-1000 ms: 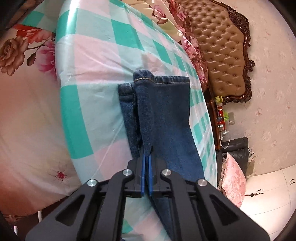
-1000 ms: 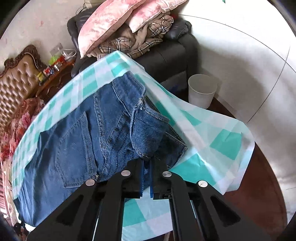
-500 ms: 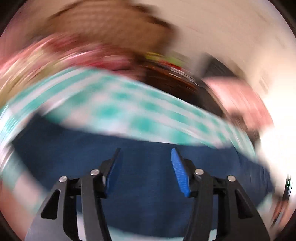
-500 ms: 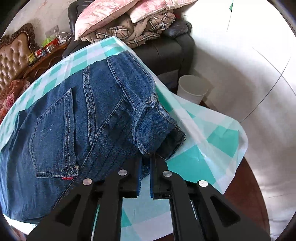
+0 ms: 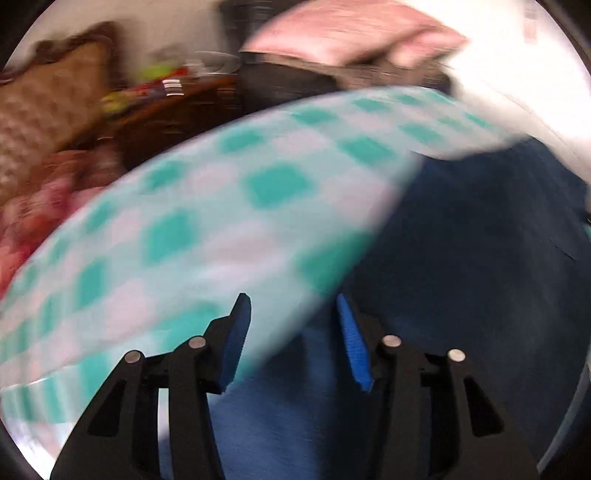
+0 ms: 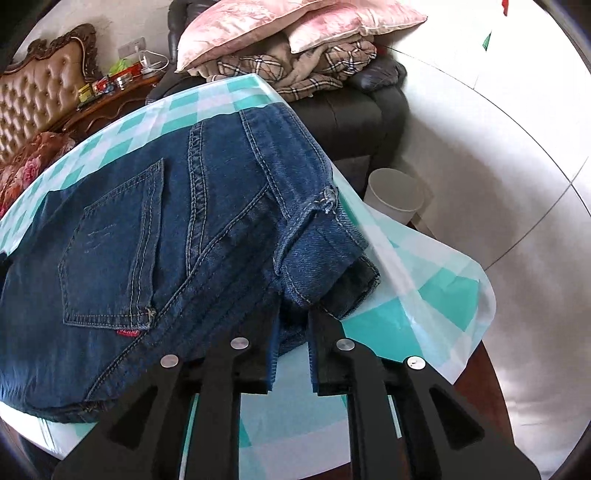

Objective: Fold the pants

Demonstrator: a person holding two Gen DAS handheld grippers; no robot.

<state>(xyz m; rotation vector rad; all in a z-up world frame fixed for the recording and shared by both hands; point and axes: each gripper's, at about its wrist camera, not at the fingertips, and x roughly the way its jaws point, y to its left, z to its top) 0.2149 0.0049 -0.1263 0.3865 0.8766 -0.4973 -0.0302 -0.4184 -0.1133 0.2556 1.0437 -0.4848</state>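
While the jeans [image 6: 155, 236] lay spread across the checked tablecloth [image 6: 436, 295], their back pocket faced up and the waistband corner sat folded over at the cloth's near edge. The right gripper [image 6: 291, 354] stood at that corner with its jaws just starting to part; a bit of the waistband was between the pads, which no longer seemed to press on it, so the denim looked released there. A small red tag showed at the pocket's lower corner.

In the left wrist view everything was smeared by motion. The left gripper [image 5: 293, 339] hung over the border where dark denim [image 5: 480, 277] met the teal and white cloth [image 5: 207, 221]. Its blue pads [image 5: 354, 350] stood well apart and were closing, with nothing caught between them; the fabric lay beneath, not in the grip.

Beyond the table, a black leather armchair [image 6: 354, 118] held pink pillows [image 6: 266, 29] and a crumpled plaid blanket [image 6: 306, 70]. A pale plastic bin [image 6: 395, 192] stood on the floor just beside the cloth's hanging edge. To the left rose a tufted brown headboard [image 6: 40, 99] with a carved dark frame, a flowered bedspread [image 6: 26, 166] below it, and a wooden side table [image 6: 110, 99] crowded with small items too small to tell apart. White wall filled the right side.
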